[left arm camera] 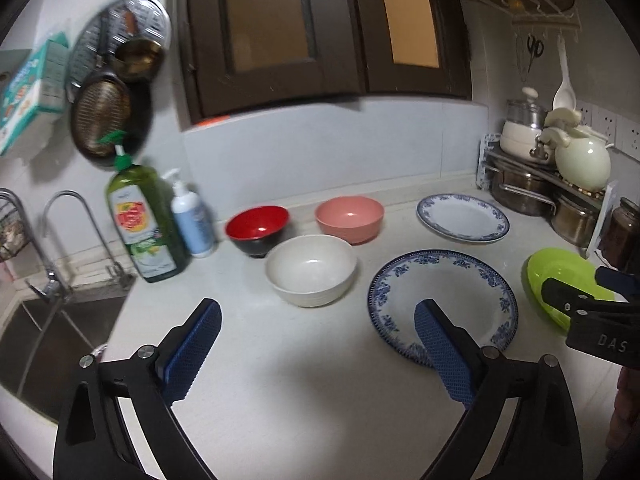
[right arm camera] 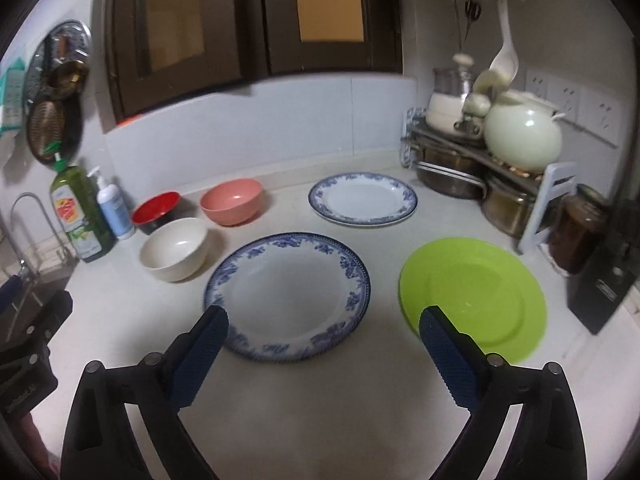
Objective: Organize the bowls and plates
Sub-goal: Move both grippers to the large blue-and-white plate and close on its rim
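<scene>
Now your left gripper [left arm camera: 318, 348] gapes wide, empty | right gripper [right arm camera: 324, 354] likewise spread, empty | large blue-patterned white plate [right arm camera: 288, 296] at 12 o'clock just ahead | lime-green plastic plate [right arm camera: 476, 300] at 2 | cream bowl [right arm camera: 176, 248] at 10 | salmon-pink bowl [right arm camera: 232, 200], red-lined black bowl [right arm camera: 156, 210] beyond | smaller blue-rimmed plate [right arm camera: 362, 198] farthest, 12.

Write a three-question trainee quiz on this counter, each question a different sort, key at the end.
1. True or false: the pink bowl is stacked inside the white bowl.
2. How many plates lie on the counter? A) two B) three C) four
3. Fill in: the right tongs stand open and hold ____.

Key:
1. False; they sit apart.
2. B: the near blue-rimmed plate, the far blue-rimmed plate and the green plate.
3. Nothing.
</scene>
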Available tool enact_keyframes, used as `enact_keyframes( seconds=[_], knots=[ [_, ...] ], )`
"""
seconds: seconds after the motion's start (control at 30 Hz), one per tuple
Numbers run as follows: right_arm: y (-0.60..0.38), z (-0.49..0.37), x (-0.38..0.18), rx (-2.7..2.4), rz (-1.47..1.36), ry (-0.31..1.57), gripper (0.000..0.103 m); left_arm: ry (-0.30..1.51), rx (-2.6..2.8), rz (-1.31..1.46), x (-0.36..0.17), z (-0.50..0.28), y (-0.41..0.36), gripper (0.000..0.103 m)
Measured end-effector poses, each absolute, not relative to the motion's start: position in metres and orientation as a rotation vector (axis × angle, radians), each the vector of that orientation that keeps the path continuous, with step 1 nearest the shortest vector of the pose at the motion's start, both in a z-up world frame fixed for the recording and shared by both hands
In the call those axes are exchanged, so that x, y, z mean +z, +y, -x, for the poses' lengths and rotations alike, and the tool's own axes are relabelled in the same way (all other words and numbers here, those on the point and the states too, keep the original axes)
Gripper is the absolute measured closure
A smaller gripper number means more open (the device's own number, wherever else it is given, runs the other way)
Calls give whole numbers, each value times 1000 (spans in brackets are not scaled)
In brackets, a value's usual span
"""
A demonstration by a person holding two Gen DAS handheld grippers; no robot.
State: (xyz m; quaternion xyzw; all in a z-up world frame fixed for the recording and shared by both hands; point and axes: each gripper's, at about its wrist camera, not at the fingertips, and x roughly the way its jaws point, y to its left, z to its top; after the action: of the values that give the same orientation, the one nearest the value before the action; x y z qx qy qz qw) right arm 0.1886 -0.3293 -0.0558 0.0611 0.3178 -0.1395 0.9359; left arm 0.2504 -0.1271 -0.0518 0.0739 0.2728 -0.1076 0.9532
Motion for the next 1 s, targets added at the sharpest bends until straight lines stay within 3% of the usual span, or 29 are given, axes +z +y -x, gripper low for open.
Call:
enact_keyframes(
  seconds=[0.4, 0.53, 1.0],
  knots=[
    [-372, -273, -109, -271, -156, 787, 24, 762, -307, -136, -111, -338, -172, 31],
    [-386, -292, -128, -278, -172, 844, 34, 814, -328, -149, -129, -356, -183, 36],
    [-410, -329, -164, -277, -184, 973, 50, 943, -391, -173, -168, -389, -210, 51]
  ],
)
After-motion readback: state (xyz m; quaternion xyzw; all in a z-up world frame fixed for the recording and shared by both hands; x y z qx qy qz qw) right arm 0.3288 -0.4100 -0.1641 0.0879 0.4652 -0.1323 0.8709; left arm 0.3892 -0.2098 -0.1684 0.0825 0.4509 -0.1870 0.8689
